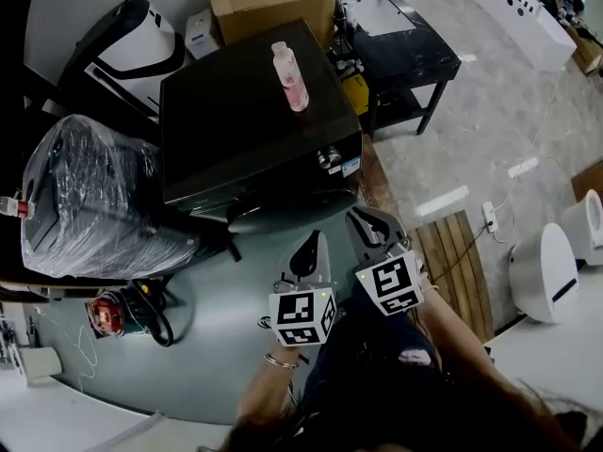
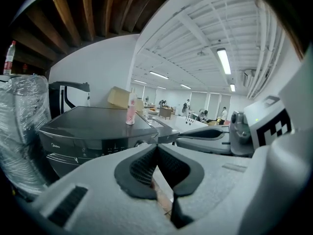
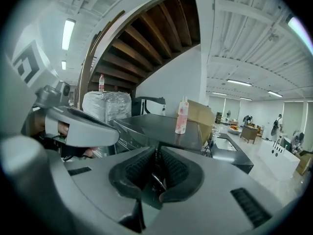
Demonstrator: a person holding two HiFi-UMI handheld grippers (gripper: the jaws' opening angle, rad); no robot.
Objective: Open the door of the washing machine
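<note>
This looks like the approach step: the left gripper (image 1: 309,252), jaws pressed together, and the right gripper (image 1: 374,232), jaws slightly apart, both empty, hang near the washing machine (image 1: 240,111), whose front door (image 1: 283,213) must be caught next.

The left gripper (image 1: 315,238) and the right gripper (image 1: 364,217) are moulded in pale grey and lined with black ribbed pads (image 2: 142,168). Each is topped by a white cube (image 1: 303,316) printed with black square markers. A thin bracelet (image 1: 280,360) and dark clothing (image 1: 367,365) are worn.
</note>
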